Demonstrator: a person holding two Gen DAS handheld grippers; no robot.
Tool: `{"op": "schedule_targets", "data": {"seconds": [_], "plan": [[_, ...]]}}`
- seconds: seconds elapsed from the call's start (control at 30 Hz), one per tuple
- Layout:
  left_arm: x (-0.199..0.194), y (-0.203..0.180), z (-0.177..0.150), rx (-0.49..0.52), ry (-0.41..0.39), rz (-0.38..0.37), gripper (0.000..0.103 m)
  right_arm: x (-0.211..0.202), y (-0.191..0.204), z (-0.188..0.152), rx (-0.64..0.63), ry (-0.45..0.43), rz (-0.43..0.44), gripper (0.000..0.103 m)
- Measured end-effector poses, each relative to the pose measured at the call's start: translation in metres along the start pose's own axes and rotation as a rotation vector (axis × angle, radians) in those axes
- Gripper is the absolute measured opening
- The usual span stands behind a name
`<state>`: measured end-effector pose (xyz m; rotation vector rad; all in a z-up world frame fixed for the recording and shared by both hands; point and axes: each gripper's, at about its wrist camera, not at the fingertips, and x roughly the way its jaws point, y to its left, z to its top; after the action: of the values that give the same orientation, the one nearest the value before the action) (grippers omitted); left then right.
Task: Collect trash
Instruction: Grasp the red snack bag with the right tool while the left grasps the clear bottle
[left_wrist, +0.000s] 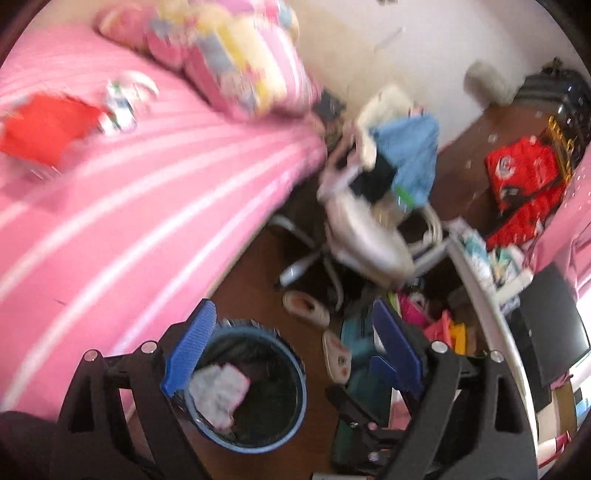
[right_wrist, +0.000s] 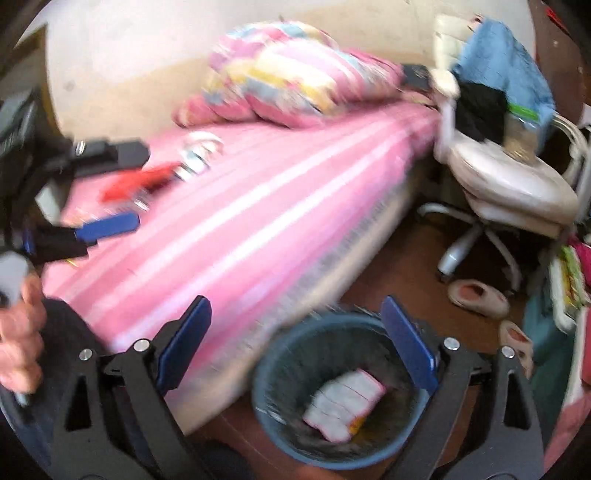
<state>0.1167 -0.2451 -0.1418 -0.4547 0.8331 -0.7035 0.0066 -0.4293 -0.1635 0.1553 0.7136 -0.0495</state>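
A blue trash bin (left_wrist: 255, 391) stands on the floor beside the pink bed; a white-and-pink wrapper (left_wrist: 218, 391) lies inside it. The bin (right_wrist: 332, 391) and wrapper (right_wrist: 343, 404) also show in the right wrist view. A red packet (left_wrist: 44, 129) and a white-green crumpled wrapper (left_wrist: 125, 103) lie on the bed (left_wrist: 129, 206); they show in the right wrist view as the red packet (right_wrist: 140, 181) and the wrapper (right_wrist: 199, 155). My left gripper (left_wrist: 295, 347) is open and empty above the bin. My right gripper (right_wrist: 295, 343) is open and empty over the bin's near edge. The left gripper (right_wrist: 107, 192) shows over the bed, open.
A folded pink-striped quilt (left_wrist: 236, 62) lies at the bed's head. A white office chair (right_wrist: 509, 184) with blue cloth stands by the bed. Slippers (right_wrist: 476, 295) lie on the brown floor. A cluttered white desk (left_wrist: 491, 288) and red bags (left_wrist: 524, 181) are on the right.
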Motion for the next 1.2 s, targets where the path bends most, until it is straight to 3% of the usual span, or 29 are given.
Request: {"op": "schedule_targets", "data": {"seconds": [0.1,0.17,0.3,0.53,0.73,0.9,1.2], "plan": [[-0.045,0.012,0.014,-0.020,-0.090,0.023,0.086,-0.001,0.028,0.026,0.002,0.014,0.083,0.093],[-0.075,0.024,0.021,-0.031,-0.143,0.059,0.087,-0.005,0.044,0.040,0.003,-0.023,0.113,0.093],[-0.136,0.059,0.033,-0.049,-0.245,0.185,0.088,-0.003,0.088,0.062,-0.022,-0.054,0.160,0.093],[-0.196,0.138,0.038,-0.082,-0.288,0.387,0.089,0.028,0.177,0.092,-0.122,-0.042,0.217,0.093],[-0.188,0.191,0.037,-0.079,-0.267,0.453,0.089,0.059,0.208,0.111,-0.062,-0.051,0.220,0.093],[-0.154,0.207,0.048,0.018,-0.208,0.514,0.089,0.101,0.219,0.122,-0.001,-0.034,0.246,0.095],[-0.112,0.238,0.067,0.051,-0.127,0.581,0.089,0.172,0.231,0.130,0.016,0.008,0.291,0.095]]}}
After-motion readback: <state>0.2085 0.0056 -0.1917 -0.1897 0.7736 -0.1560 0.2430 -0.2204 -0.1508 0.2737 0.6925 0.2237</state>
